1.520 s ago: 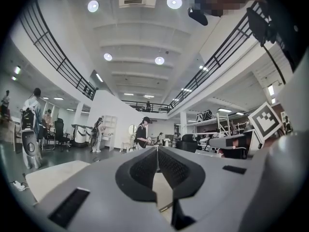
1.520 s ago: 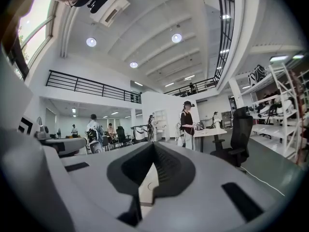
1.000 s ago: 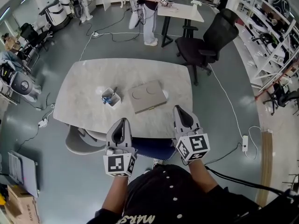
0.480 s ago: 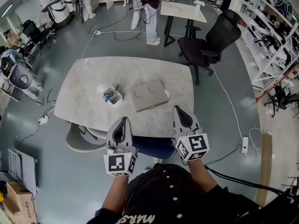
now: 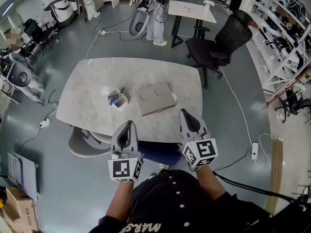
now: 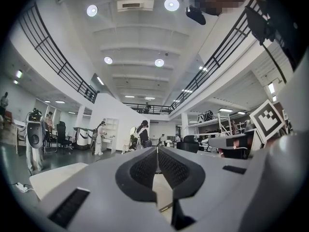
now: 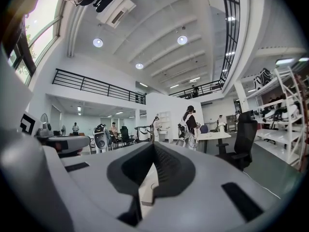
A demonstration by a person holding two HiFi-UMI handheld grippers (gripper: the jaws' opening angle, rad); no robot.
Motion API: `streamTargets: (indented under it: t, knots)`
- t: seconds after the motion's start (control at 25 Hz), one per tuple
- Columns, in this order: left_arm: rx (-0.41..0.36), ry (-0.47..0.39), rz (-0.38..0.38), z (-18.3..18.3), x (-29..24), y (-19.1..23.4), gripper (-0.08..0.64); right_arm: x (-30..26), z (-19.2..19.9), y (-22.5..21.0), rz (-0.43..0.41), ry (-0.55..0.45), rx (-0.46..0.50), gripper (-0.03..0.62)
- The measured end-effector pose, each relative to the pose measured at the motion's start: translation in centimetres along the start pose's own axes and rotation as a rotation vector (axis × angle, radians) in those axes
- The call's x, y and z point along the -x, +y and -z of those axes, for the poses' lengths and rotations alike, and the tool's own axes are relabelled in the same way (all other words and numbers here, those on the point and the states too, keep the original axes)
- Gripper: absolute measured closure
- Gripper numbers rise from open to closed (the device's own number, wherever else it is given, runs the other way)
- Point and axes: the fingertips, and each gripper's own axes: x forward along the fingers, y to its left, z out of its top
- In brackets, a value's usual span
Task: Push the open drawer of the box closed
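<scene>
Both claws are held low in front of the person's torso, at the near edge of the surface (image 5: pixel 97 76) and touching nothing on it. The left claw (image 5: pixel 129 124) has its jaws pressed together with nothing between them, and the left gripper view (image 6: pixel 157 152) shows the pads meeting at the tips. The right claw (image 5: pixel 186 112) is the same, jaws pressed together and empty, as the right gripper view (image 7: pixel 153 147) confirms. The box (image 5: pixel 155 99) lies flat near the middle of the surface, tan, with two round marks on its top, well apart from both claws. A pale bit (image 5: pixel 173 97) sticks out at its right edge; the drawer can't be made out at this size. A small white container (image 5: pixel 116 100) with blue items sits just left of the box. A black office chair (image 5: pixel 218 42) stands beyond the surface to the right. A person (image 5: pixel 156 13) stands at a far desk (image 5: pixel 189 11).
</scene>
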Motion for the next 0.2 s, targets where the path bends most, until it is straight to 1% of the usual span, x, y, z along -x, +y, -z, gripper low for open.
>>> streamTargets:
  t: [0.2]
  knots:
    - [-0.003,-0.005,0.002,-0.04,-0.25,0.14,0.544,-0.41,-0.15,0.23,-0.01,-0.008,0.005,0.595]
